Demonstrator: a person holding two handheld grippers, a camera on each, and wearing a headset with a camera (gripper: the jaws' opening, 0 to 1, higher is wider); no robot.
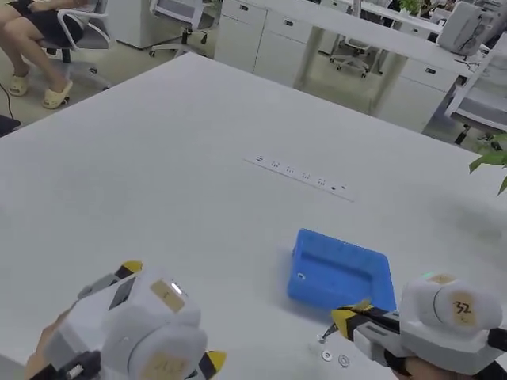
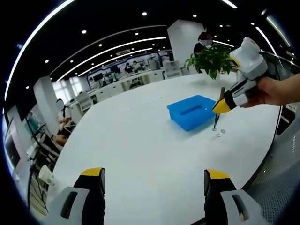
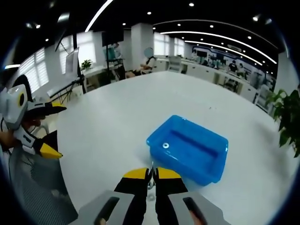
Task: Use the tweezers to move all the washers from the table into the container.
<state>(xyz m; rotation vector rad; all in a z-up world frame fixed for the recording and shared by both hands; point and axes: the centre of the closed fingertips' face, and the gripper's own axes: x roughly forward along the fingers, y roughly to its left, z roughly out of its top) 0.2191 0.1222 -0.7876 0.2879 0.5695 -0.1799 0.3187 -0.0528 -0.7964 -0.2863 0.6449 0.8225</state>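
A blue container [image 1: 341, 273] [image 2: 192, 110] [image 3: 187, 147] sits on the white table [image 1: 158, 174] with one washer [image 1: 301, 276] [image 3: 165, 146] inside it. My right gripper [image 1: 346, 318] [image 2: 221, 106] [image 3: 152, 174] hovers just in front of the container's near edge, shut on the tweezers [image 1: 327, 336] [image 2: 216, 117] [image 3: 151, 185], whose tips point down at the table. Two loose washers [image 1: 326, 355] [image 1: 343, 361] [image 2: 218, 134] lie on the table right by the tips. My left gripper [image 1: 172, 315] [image 2: 154, 178] [image 3: 47, 131] is held open and holds nothing, well to the left of the container.
A row of flush sockets [image 1: 305, 176] runs across the table behind the container. A plant [image 1: 491, 158] [image 2: 212, 58] [image 3: 287, 117] stands at the right edge. A seated person [image 1: 40, 47], chairs and white cabinets [image 1: 333, 47] lie beyond the table.
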